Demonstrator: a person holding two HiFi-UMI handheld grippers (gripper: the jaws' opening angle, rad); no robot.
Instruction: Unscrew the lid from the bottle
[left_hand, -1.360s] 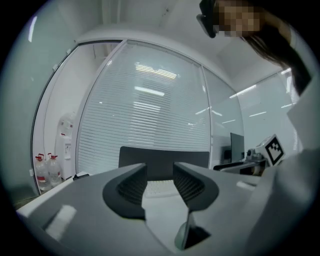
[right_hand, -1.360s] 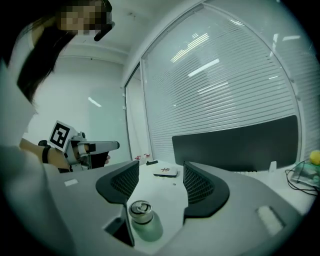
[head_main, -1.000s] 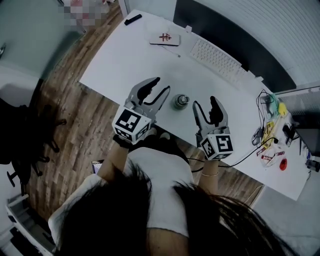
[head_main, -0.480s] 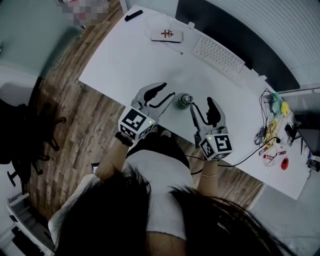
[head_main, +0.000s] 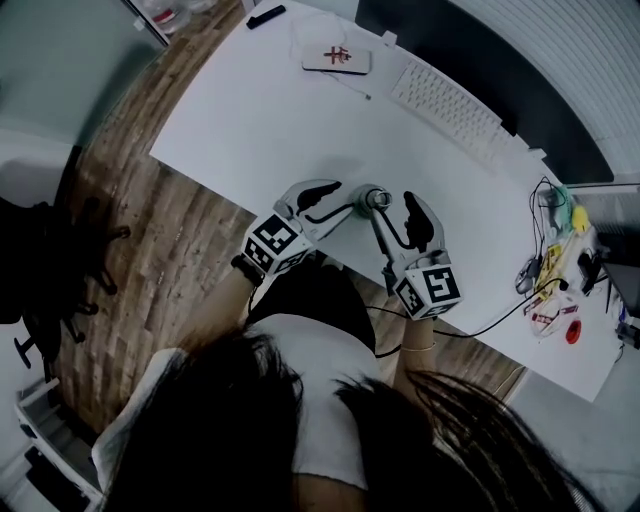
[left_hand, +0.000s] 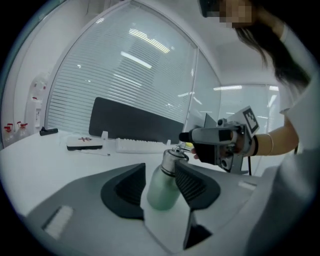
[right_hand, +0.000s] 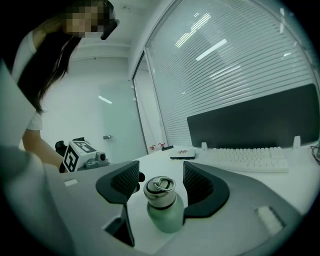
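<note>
Now green bottle upright on white surface near front edge. Left gripper: fingers partly spread, just been opening, straddling bottle body, not clamped. Right gripper: fingers apart either side of metal lid, gaps both sides.

Far right of the bottle: small objects, too small to identify. Beyond the bottle: monitor cropped by top edge; white case's red mark illegible.
</note>
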